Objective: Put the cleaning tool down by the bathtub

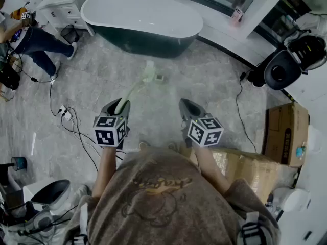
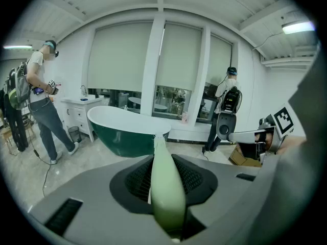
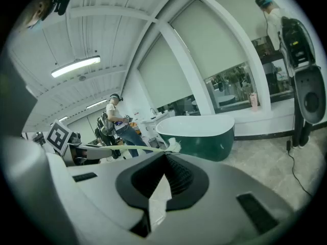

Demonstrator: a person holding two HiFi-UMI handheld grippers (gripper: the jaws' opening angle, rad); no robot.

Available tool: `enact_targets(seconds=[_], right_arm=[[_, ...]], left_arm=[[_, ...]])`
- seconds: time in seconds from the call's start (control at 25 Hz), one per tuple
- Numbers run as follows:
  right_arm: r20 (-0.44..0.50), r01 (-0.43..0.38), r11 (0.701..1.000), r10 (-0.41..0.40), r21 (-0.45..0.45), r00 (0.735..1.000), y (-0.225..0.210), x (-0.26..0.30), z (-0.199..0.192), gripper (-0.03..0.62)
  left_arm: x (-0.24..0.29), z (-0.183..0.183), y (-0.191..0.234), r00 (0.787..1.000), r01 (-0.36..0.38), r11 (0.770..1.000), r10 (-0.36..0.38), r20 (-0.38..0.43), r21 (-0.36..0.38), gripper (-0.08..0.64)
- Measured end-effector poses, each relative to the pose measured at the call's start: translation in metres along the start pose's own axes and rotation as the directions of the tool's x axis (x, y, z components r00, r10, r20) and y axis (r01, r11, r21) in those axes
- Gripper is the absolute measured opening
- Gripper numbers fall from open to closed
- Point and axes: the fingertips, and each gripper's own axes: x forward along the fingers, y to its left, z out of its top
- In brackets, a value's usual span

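The cleaning tool (image 1: 136, 88) is a pale green long-handled brush. My left gripper (image 1: 118, 104) is shut on its handle, and the brush head (image 1: 149, 71) sticks out forward over the grey marble floor, short of the bathtub. In the left gripper view the handle (image 2: 166, 188) fills the gap between the jaws. The bathtub (image 1: 148, 42), dark green outside and white inside, stands ahead (image 2: 122, 137). My right gripper (image 1: 184, 105) hovers level beside the left one, jaws together and empty (image 3: 164, 160). The brush (image 3: 172, 146) also shows in the right gripper view, in front of the tub (image 3: 204, 137).
A person (image 1: 36, 40) stands at the far left near a white vanity (image 1: 61, 11). Cables and a power strip (image 1: 66, 114) lie on the floor at left. A small object (image 1: 160, 77) sits under the brush head. A black machine (image 1: 281, 70) and cardboard boxes (image 1: 286, 134) stand at right.
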Motion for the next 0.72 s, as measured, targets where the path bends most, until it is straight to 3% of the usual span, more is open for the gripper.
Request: enact_targets(seconds=[0.36,0.72], right_arm=[[0.010,0.051,0.996,-0.051,-0.068,0.999,0.017,0.012,0.001,-0.002],[0.140,0.122,0.982,-0.101,-0.147,0.985,0.052,0.010,0.032,0.000]], left_arm=[[-0.002,0.000,0.007,1.000,0.022,1.000,-0.022,0.011,0.000,0.117],[-0.016,0.023,0.021,0.991,0.074,0.997,-0.076,0.108,0.020,0.117]])
